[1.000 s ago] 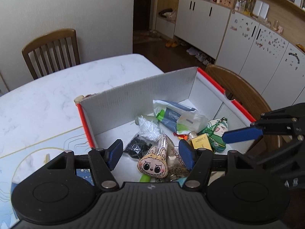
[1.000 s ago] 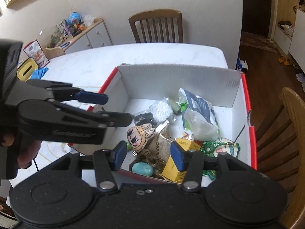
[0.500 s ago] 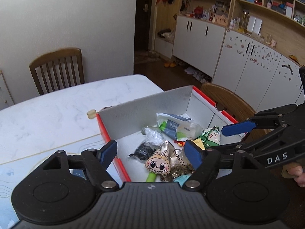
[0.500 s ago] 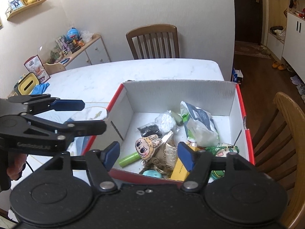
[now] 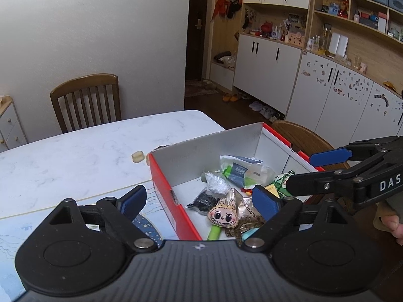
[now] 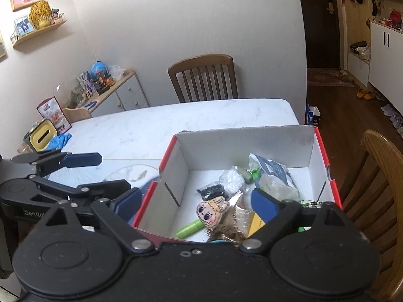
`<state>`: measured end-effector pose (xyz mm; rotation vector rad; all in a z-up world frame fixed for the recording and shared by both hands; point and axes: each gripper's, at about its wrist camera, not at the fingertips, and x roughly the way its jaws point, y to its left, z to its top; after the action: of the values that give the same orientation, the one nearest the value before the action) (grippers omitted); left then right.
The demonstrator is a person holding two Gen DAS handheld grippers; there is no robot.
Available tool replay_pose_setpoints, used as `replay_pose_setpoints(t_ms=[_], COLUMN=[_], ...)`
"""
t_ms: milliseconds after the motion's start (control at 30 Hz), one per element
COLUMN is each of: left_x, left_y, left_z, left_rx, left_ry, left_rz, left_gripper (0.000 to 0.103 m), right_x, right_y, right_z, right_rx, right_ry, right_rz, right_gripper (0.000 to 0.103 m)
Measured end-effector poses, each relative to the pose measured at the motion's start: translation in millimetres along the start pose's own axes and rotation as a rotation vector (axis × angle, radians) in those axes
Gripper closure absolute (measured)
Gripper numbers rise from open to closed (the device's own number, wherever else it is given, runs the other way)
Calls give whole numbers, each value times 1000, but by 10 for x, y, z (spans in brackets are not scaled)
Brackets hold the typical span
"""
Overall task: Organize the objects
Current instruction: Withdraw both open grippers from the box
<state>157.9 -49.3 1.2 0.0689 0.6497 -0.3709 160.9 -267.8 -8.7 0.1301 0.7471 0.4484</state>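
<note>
A red-edged white cardboard box (image 5: 201, 151) (image 6: 244, 138) stands on the white marble table. It holds a bunny-face plush (image 5: 223, 215) (image 6: 210, 211), a green tube (image 6: 189, 229), a black packet (image 5: 201, 201), a clear plastic bag (image 5: 245, 171) (image 6: 274, 176) and other small items. My left gripper (image 5: 199, 198) is open and empty, held above the box's near left corner. My right gripper (image 6: 195, 198) is open and empty above the box's near edge; it also shows in the left wrist view (image 5: 330, 166).
A small cream piece (image 5: 137, 156) lies on the table by the box's far corner. A blue-patterned mat (image 5: 146, 222) lies left of the box. Wooden chairs (image 5: 85, 100) (image 6: 377, 188) stand at the far side and right. A yellow container (image 6: 41, 136) sits at the far left.
Both grippers have lifted and pulled back from the box, so it looks smaller and lower in both views. Both stayed open and empty. The items in the box have not moved.
</note>
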Motion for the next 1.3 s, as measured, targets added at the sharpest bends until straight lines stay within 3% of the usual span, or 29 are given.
replay_pose_setpoints(t_ms=[167,700,1300], left_x=[-82,-175,-285], left_y=[63,246,401], left_z=[-36,-199,-341], left_rx=[1,-6,4], left_ry=[-16,-11,-16], left_rz=[7,-60,-87], left_gripper=[1,0,0], right_x=[-41,-85,-118], right_y=[92,305,585], right_z=[-34,-193,-340], right_rx=[15,78,107], right_ry=[-41,-74,-80], right_rz=[-20,-78,-108], right_gripper=[2,1,1])
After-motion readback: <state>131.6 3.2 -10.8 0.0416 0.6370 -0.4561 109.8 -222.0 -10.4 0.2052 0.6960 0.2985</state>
